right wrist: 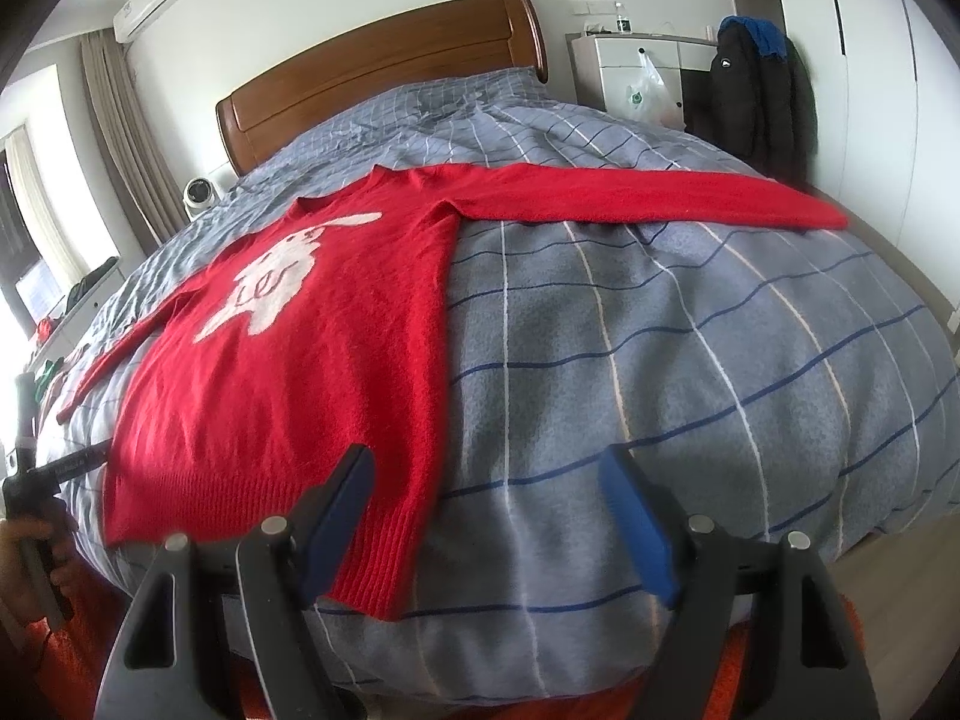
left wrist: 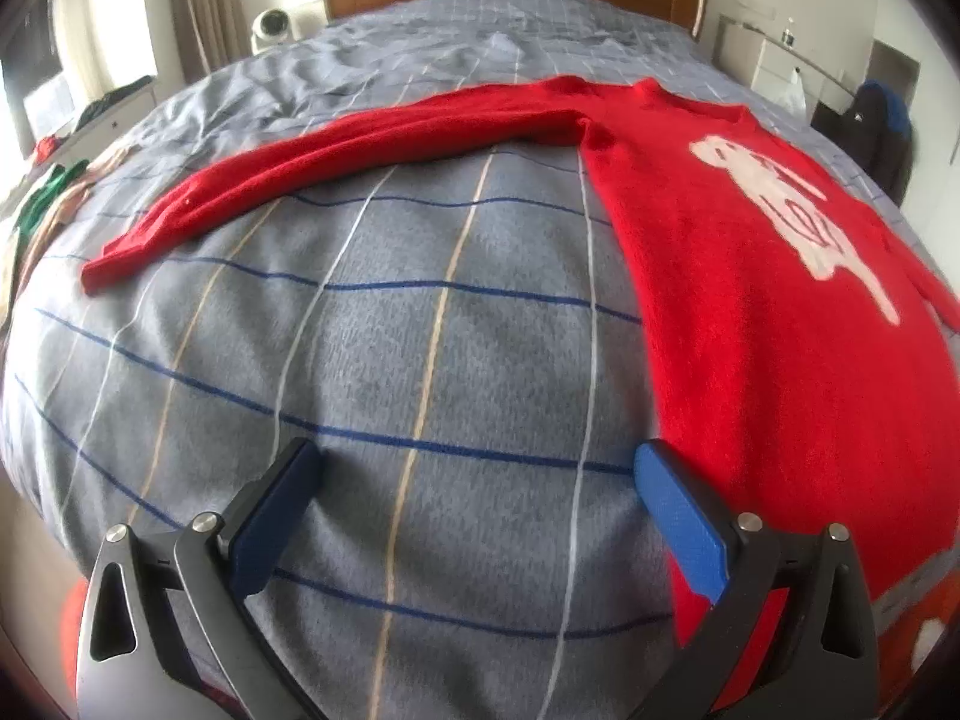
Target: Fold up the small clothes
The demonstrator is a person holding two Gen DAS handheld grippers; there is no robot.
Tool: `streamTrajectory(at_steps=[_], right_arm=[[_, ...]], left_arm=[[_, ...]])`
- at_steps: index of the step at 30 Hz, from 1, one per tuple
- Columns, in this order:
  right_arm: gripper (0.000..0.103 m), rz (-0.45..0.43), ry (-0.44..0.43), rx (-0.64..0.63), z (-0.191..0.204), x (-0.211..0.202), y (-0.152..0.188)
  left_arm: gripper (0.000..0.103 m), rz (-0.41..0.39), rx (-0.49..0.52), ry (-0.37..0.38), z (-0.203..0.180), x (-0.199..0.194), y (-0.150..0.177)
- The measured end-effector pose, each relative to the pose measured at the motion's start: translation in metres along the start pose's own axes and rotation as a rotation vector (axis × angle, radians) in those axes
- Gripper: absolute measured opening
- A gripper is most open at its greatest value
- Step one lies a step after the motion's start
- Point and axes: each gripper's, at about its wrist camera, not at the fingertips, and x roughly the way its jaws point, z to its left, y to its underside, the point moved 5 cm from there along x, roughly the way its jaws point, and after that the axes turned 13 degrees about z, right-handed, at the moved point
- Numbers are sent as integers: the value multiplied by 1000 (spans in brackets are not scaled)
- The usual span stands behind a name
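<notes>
**Red sweater spread flat on the bed, both tongs open**

A red sweater (right wrist: 288,360) with a white animal figure on its chest lies face up on the grey checked duvet (right wrist: 690,360) of the bed, collar toward the wooden headboard (right wrist: 384,66) and hem at the foot edge. Both sleeves stretch out sideways toward the bed's side edges. The left tongs (left wrist: 474,510) hang spread wide over bare duvet, just beside the sweater's side edge, holding nothing. The right tongs (right wrist: 489,516) are likewise spread wide and empty above the hem corner.
</notes>
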Motion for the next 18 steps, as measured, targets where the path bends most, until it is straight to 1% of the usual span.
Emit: streamTrajectory(at_steps=[2,5,7,10,11,13,14,15,16,17,18], right_arm=[[76,-6,-26,28,-8,-6,-5],[76,-25,-68,84,-36,-22,-24],[76,-50,-78,131,-61,-33,-38],[76,-96,-110,285,-121,-52,-67],[76,-100,-150,374,-149,-54,-79],[76,-92,-221,521,-187,-50,-90],[76,-60,-297,630,-209,-41,-95],[76,-37,-369,711,-220,-33,-98],[76,-27,-418,743,-224,-28,-101],[76,-16,-500,773,-225,-20,-106],[76,-6,-540,789,-224,-12,-111]], left_arm=[[103,-6,-5,15,2,-3,3],[103,-23,5,15,4,-5,10],[103,-22,12,9,3,-4,9],[103,-17,3,8,3,-4,8],[103,-18,1,7,3,-4,8],[103,-21,-3,4,3,-4,9],[103,-22,-5,2,3,-4,9],[103,-24,-6,-1,3,-4,9],[103,-26,-7,-4,2,-4,10],[103,-29,-6,-6,2,-4,10],[103,-31,-5,-8,2,-4,10]])
